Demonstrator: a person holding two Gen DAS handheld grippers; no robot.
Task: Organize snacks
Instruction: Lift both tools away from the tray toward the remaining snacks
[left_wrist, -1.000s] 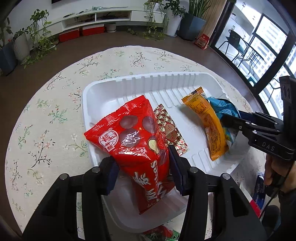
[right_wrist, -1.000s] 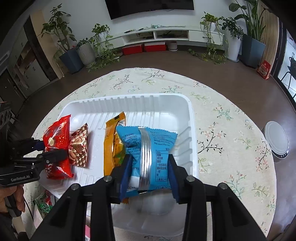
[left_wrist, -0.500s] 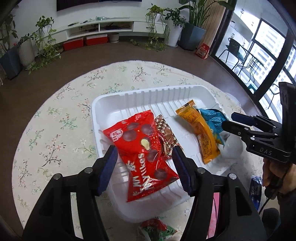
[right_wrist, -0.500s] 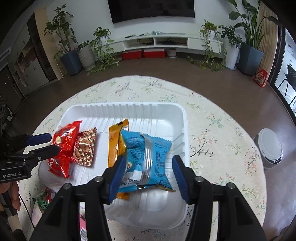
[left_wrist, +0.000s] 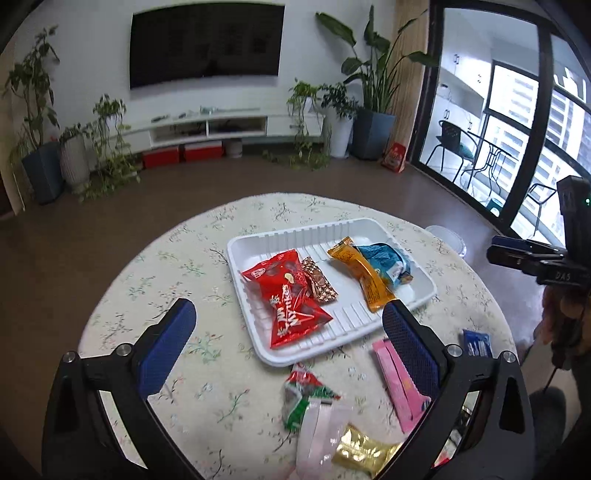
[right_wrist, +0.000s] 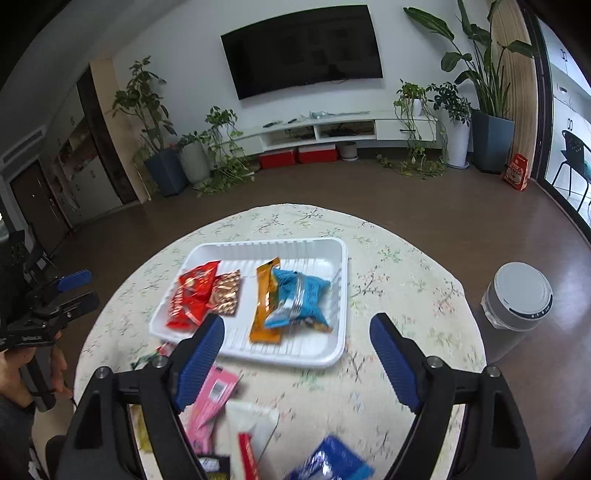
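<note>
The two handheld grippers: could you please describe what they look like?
Both the left gripper and right gripper have black frames with silver screws and blue ribbed finger pads. White lettering marks their bodies. Bare hands hold the black handles; a thin dark cable hangs below.

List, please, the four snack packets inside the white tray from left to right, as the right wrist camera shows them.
red packet → brown-gold packet → orange packet → blue packet, which partly overlaps the orange one; all lie in the white tray.
</note>
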